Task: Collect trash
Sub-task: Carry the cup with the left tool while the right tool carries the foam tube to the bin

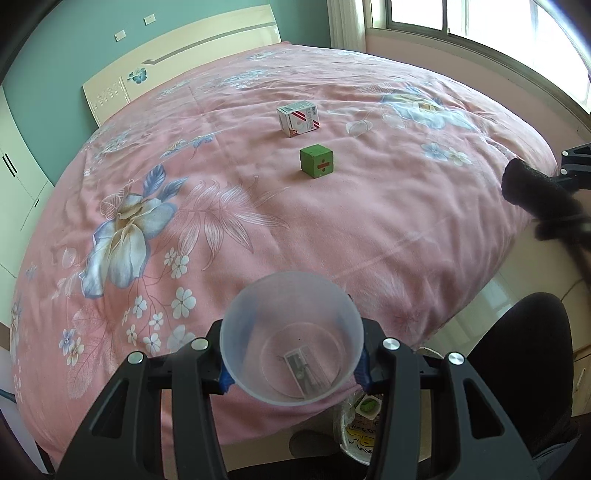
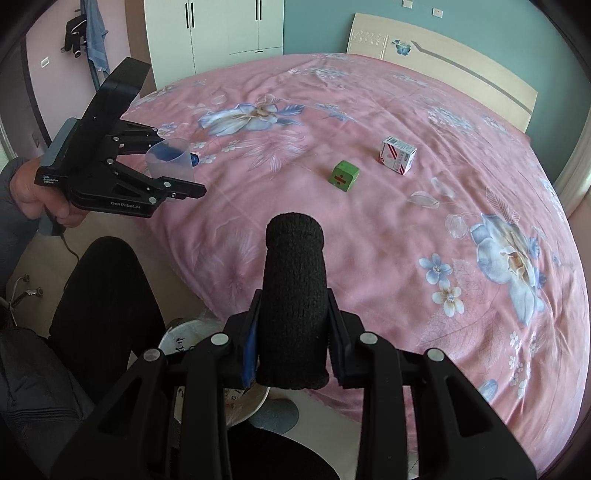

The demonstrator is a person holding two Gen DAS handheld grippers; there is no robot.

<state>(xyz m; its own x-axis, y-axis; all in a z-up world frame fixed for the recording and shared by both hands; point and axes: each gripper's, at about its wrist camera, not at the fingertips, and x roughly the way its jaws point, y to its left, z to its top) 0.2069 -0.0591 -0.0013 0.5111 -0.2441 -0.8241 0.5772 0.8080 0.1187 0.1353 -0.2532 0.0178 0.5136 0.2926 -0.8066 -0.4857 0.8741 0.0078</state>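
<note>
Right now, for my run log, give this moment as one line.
left tongs: shut on clear cup | right tongs: shut on black sock | bed: green cube, small carton

It was a home bedroom: a bed (image 2: 369, 229) under a pink flowered cover, a headboard (image 2: 461, 66) behind it, white wardrobes (image 2: 214, 26) and a window (image 1: 480, 22) beside it.

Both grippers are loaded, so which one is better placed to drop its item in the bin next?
Right, marginally. The right gripper, shut on the black sock, hangs almost over the bin; the left gripper holds the plastic cup over the bed edge.
</note>
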